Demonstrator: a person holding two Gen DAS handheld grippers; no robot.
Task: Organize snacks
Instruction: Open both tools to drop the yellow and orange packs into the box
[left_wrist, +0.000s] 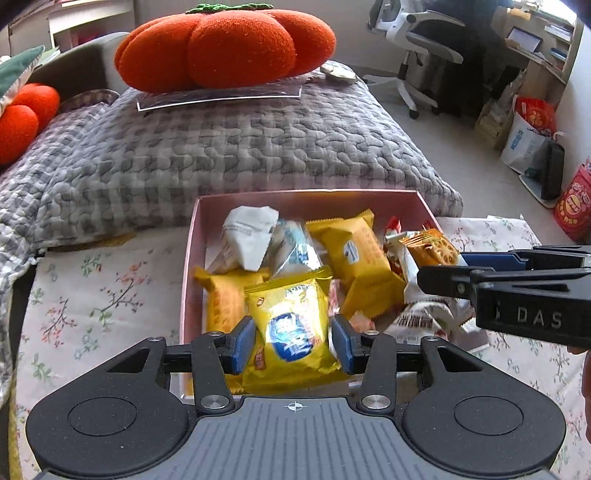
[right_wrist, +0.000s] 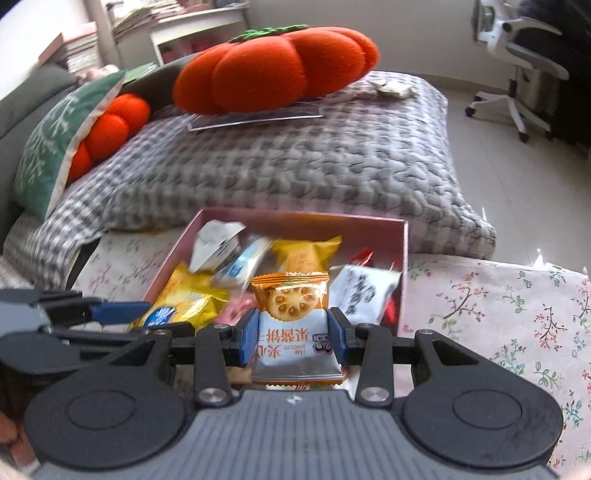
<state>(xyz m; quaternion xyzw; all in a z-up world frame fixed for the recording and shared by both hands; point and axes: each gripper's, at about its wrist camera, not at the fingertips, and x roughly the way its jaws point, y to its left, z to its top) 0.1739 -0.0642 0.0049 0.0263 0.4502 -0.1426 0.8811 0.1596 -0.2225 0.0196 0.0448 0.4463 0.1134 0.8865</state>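
L gripper (left_wrist: 291, 338) pinches yellow packet (left_wrist: 291, 328); R gripper (right_wrist: 291, 338) pinches biscuit pack (right_wrist: 291, 325) – pink box (left_wrist: 306, 197) full below.

Glossy foil yellow snack packet (left_wrist: 291, 328), matt pink cardboard box (left_wrist: 192, 266), quilted grey cloth blanket (left_wrist: 236, 147), plush knitted orange cushion (left_wrist: 225, 48).

Grey quilted bed (left_wrist: 236, 155), white office chair (left_wrist: 417, 48), pale floor (left_wrist: 461, 147).

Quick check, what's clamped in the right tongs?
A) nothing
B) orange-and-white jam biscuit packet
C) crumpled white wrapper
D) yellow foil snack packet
B: in the right wrist view the right tongs have their blue pads pressed on the orange-and-white jam biscuit packet, held above the pink cardboard box; the yellow packet is in the other tongs.
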